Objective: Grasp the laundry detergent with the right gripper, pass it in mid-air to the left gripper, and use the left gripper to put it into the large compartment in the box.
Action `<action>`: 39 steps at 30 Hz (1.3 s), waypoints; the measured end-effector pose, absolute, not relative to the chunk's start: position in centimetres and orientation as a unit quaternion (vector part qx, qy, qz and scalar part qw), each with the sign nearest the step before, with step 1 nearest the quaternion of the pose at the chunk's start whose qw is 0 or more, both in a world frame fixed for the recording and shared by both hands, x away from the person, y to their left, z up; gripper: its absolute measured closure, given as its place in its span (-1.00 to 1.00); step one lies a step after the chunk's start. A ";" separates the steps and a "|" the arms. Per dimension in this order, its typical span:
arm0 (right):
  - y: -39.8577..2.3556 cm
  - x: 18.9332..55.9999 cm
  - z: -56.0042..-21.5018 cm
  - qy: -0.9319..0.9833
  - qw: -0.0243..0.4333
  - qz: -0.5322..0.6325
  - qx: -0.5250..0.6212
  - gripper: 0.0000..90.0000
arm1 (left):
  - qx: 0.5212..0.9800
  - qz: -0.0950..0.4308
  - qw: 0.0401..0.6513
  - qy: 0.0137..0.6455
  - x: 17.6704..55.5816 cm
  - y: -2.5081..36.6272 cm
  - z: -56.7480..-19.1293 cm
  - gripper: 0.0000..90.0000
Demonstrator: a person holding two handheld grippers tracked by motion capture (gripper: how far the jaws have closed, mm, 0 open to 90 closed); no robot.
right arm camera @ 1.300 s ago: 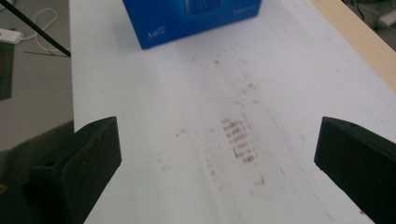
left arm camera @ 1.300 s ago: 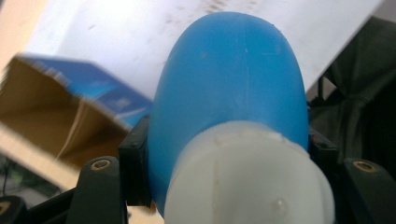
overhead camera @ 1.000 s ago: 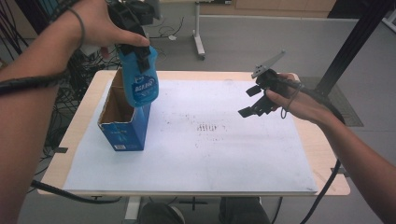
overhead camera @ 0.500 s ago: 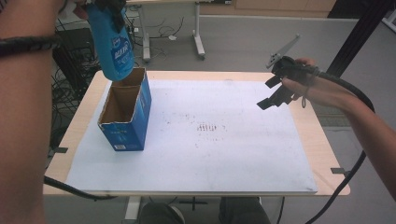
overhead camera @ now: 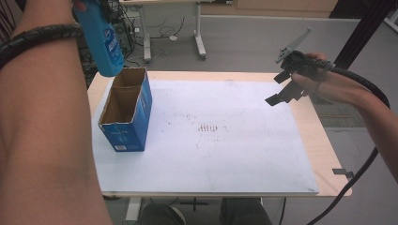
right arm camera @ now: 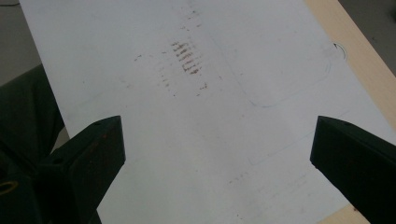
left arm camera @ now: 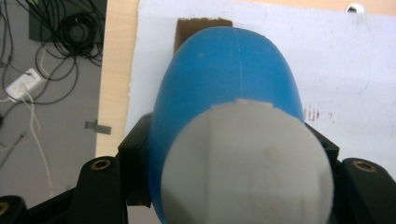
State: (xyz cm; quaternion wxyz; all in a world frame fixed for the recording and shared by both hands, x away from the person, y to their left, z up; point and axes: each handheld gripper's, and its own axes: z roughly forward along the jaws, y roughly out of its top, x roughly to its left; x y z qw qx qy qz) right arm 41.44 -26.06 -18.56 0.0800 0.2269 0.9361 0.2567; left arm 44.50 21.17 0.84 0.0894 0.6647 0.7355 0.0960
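Note:
A blue bottle (overhead camera: 101, 42) with a white cap end hangs in the air above the far end of an open blue cardboard box (overhead camera: 126, 126). My left gripper (left arm camera: 229, 154) is shut on this bottle (left arm camera: 224, 84), its black jaws pressing both sides, and a corner of the box (left arm camera: 203, 22) shows beyond it. The box stands upright on the left of the white sheet, its top flaps open. My right gripper (overhead camera: 280, 89) hovers over the sheet's far right edge. In its own view the right gripper (right arm camera: 217, 149) stands wide open with nothing between the jaws.
A white sheet (overhead camera: 225, 159) covers most of the wooden table (overhead camera: 324, 140), with faint brown marks (overhead camera: 209, 127) at its middle. Cables and another table's legs (overhead camera: 199, 42) lie on the floor beyond. The person's knees (overhead camera: 159, 215) sit at the near edge.
The left hand has lifted the blue bottle up out of the box and toward the far left. The right gripper has risen and drifted to the far right, still open.

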 end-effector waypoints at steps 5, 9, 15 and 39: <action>-26.3 41.3 -18.6 0.935 0.080 0.260 0.226 -0.93 | 0.653 0.105 0.086 0.745 44.6 21.6 0.3 -0.17; -26.3 41.2 -18.5 0.936 0.079 0.259 0.223 -0.93 | 0.651 0.104 0.083 0.747 44.6 21.9 -0.2 -0.17; -26.1 41.1 -18.5 0.937 0.081 0.259 0.221 -0.93 | 0.650 0.099 0.080 0.749 44.7 22.2 -1.6 -0.17; -25.9 40.9 -18.8 0.938 0.091 0.257 0.213 -0.93 | 0.648 0.073 0.075 0.754 45.2 23.0 -8.6 -0.17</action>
